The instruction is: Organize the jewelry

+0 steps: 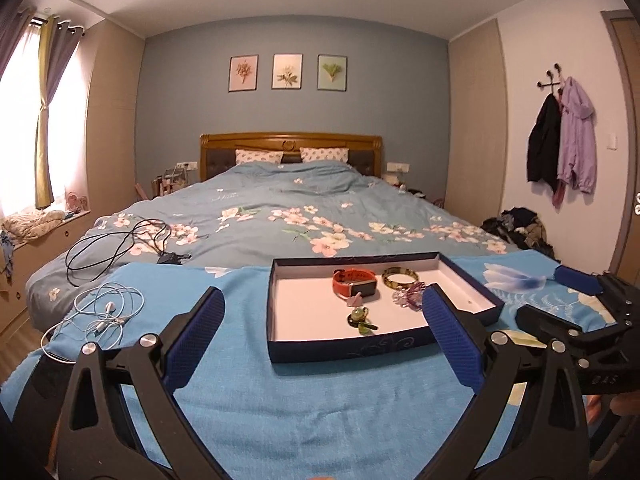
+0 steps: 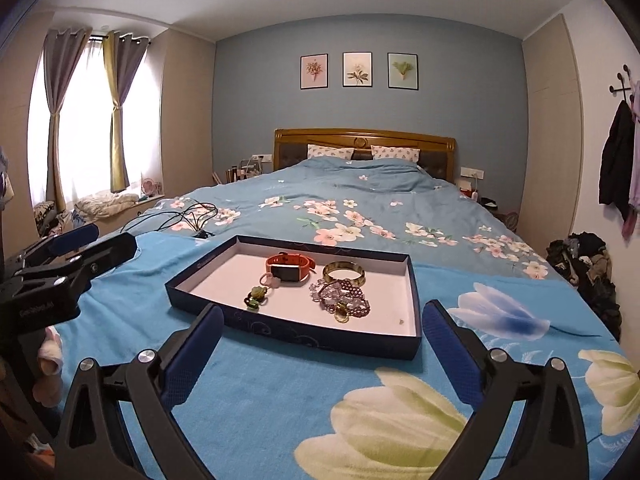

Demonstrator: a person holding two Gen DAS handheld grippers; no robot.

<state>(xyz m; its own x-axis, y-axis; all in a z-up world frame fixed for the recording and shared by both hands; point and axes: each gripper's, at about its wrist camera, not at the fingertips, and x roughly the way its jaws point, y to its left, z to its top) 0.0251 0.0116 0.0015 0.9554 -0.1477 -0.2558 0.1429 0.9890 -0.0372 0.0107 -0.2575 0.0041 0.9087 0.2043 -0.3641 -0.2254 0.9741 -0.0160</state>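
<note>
Blue towel [image 2: 280, 392]: a bright blue, flower-printed cloth is spread over the foot of the bed [image 2: 360, 200]; everything worked on is carried by it.
Tray [image 2: 288, 334]: a shallow dark-blue box lid with a white floor is set on the towel, near its far edge, just beyond both pairs of tongs.
Jewelry in the tray: all pieces are gathered toward the tray's far side.
Watch [image 2: 289, 269]: an orange-strapped watch with a dark rectangular face is laid near the far wall.
Bangle [image 2: 344, 273]: a gold-green ring is placed beside the watch, toward the tray's right side.
Purple beads [image 2: 340, 296]: a tangled heap of violet beads with a gold pendant is seen in front of the bangle, touching it.
Green pieces [image 2: 256, 298]: small green stone items are laid near the tray's near wall.
Pink piece [image 2: 269, 279]: a small pale-pink item is seen touching the watch.
Left gripper [image 1: 324, 328]: its blue-padded jaws are spread wide, nothing is held, and it is kept short of the tray's near wall.
Right gripper [image 2: 324, 338]: it is likewise spread wide and empty, facing the tray's near wall.
White earphones [image 1: 104, 312]: a loose coil is left at the towel's left edge.
Black cable [image 1: 120, 244]: it is looped on the floral duvet beyond the towel's far-left corner.
</note>
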